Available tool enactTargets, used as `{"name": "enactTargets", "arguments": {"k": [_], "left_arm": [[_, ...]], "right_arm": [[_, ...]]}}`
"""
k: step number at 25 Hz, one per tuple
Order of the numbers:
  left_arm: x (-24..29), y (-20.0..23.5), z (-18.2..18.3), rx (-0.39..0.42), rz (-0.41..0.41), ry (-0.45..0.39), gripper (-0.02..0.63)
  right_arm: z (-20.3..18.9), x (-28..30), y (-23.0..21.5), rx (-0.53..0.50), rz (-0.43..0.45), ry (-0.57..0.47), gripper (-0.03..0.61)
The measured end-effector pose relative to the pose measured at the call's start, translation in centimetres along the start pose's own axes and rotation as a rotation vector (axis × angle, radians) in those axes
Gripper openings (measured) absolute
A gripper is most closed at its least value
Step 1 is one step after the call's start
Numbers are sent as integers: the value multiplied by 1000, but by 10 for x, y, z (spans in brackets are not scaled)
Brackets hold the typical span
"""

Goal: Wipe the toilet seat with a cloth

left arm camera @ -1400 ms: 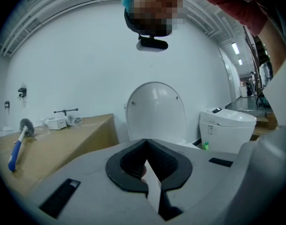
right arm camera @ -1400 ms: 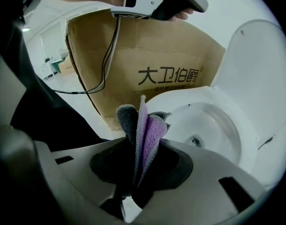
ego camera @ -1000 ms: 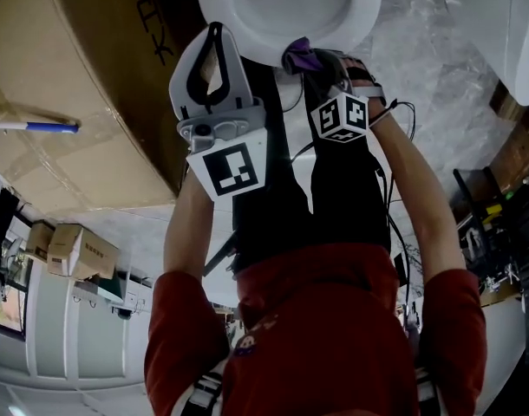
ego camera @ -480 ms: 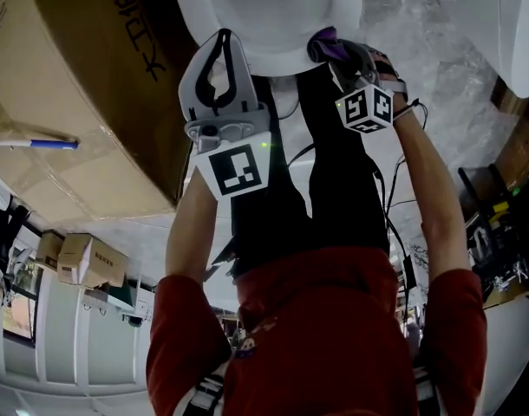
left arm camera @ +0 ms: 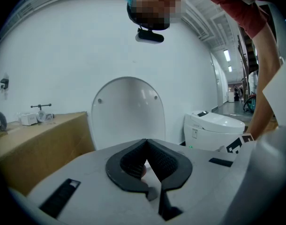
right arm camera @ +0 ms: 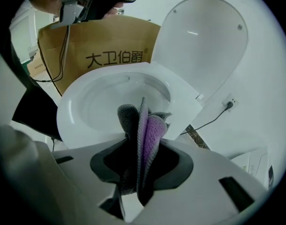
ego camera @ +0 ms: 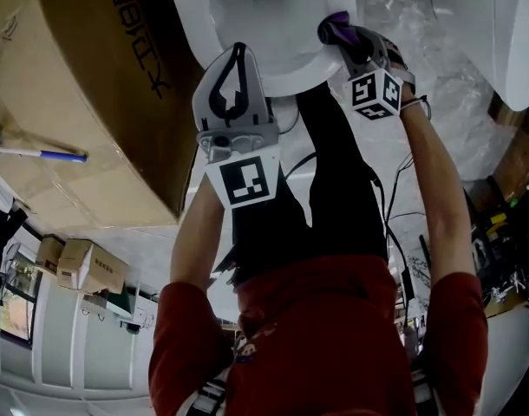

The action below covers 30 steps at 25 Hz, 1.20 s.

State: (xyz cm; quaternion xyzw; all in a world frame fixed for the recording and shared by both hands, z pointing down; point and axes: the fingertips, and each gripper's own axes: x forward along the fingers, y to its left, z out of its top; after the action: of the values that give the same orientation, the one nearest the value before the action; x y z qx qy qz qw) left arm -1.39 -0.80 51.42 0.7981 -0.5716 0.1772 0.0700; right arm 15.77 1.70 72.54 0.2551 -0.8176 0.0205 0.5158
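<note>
The white toilet seat (ego camera: 286,72) is at the top of the head view, with its lid (right arm camera: 204,41) raised against the wall. My right gripper (ego camera: 347,37) is shut on a folded purple and grey cloth (right arm camera: 147,132). The cloth (ego camera: 336,27) lies against the seat's right front rim (right arm camera: 180,107). My left gripper (ego camera: 237,59) hangs over the seat's front edge with its jaws shut and nothing between them. In the left gripper view, this gripper (left arm camera: 146,144) points level at the raised lid (left arm camera: 127,111).
A large cardboard box (ego camera: 82,102) stands close against the toilet's left side, with a blue-handled tool (ego camera: 39,152) on it. A second toilet (ego camera: 499,24) is at the right. A cord runs to a wall socket (right arm camera: 229,103) behind the seat.
My right gripper has carried the cloth along the seat's front rim, to the right and farther up in the head view. The left gripper has drifted slightly the same way.
</note>
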Motion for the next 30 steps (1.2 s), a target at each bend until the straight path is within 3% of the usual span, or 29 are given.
{"name": "enactTargets", "arguments": {"k": [17, 24, 30], "left_arm": [[29, 16, 3, -40, 40, 27, 12], [34, 30, -2, -60, 61, 29, 12], [30, 52, -2, -86, 98, 16, 12]], "right_arm": [[63, 61, -157, 224, -209, -21, 112], [94, 75, -184, 389, -309, -21, 109], [131, 87, -181, 483, -363, -52, 107]]}}
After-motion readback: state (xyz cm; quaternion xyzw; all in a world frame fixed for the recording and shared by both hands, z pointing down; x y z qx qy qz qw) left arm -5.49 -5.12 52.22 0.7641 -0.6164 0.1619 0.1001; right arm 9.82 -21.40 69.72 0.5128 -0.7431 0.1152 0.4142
